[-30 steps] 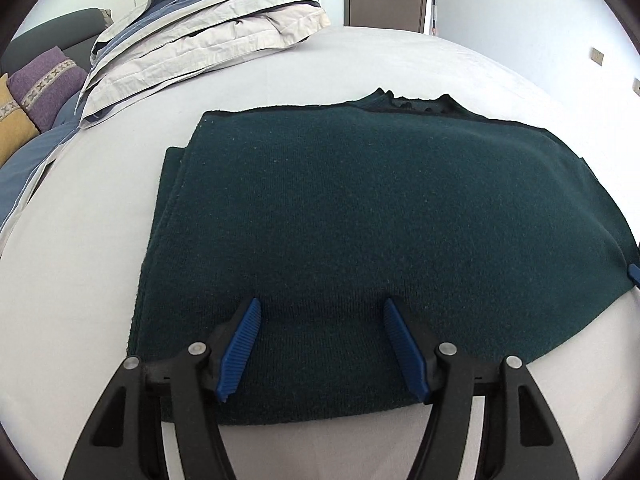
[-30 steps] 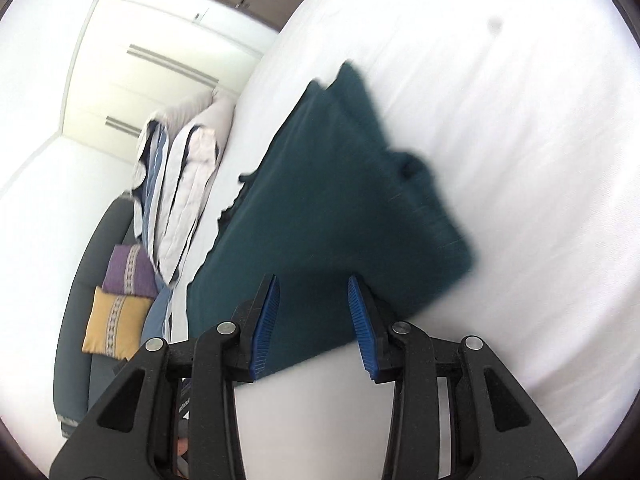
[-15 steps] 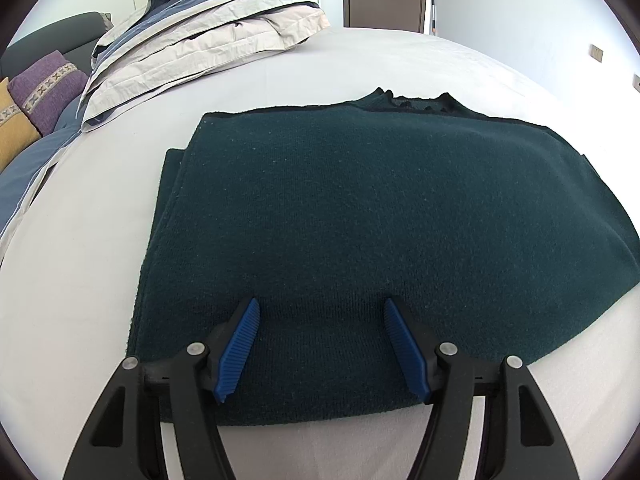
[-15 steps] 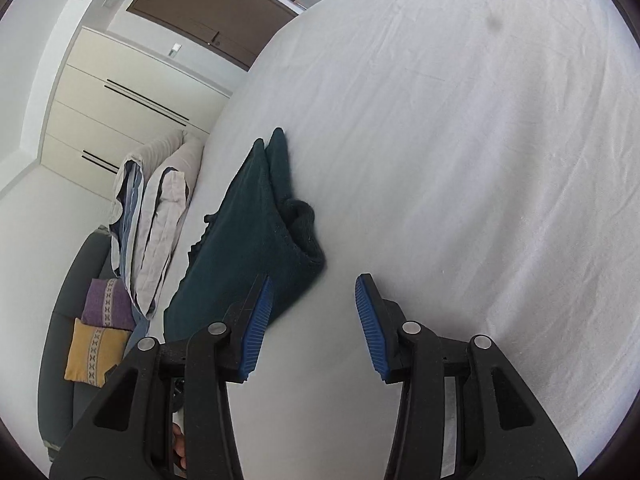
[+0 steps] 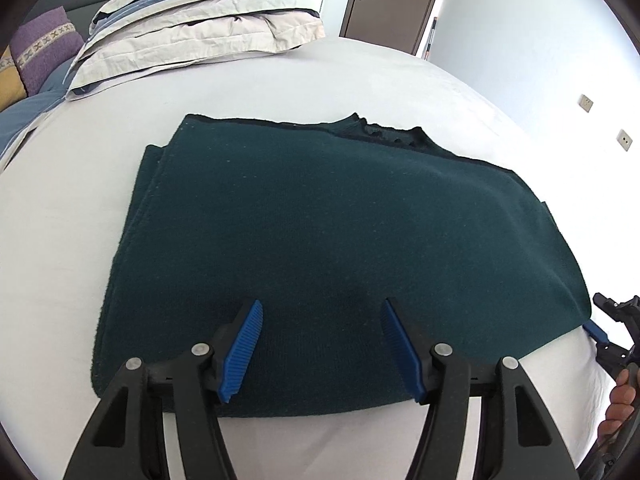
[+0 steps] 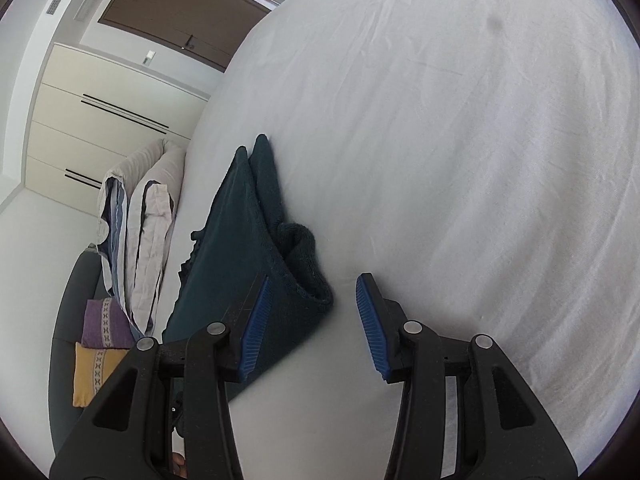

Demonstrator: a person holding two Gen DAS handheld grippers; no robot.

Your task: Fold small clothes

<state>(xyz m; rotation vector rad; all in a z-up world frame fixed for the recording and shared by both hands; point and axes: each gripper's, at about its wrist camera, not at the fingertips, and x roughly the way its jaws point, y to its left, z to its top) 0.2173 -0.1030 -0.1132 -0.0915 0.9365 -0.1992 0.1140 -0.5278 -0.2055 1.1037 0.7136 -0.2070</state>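
Left wrist view: the dark green sweater lies folded flat on the white bed, its near hem under the left gripper, whose fingers stand apart over the knit, closing slightly, pinching nothing. The thick, soft, limp wool should drape; a doubled edge looks the best hold. Stacked pillows sit well beyond.

Right wrist view: the right gripper is released, fingers spread beside the sweater's side corner. Bare sheet stretches wide rightward, giving room to swing.
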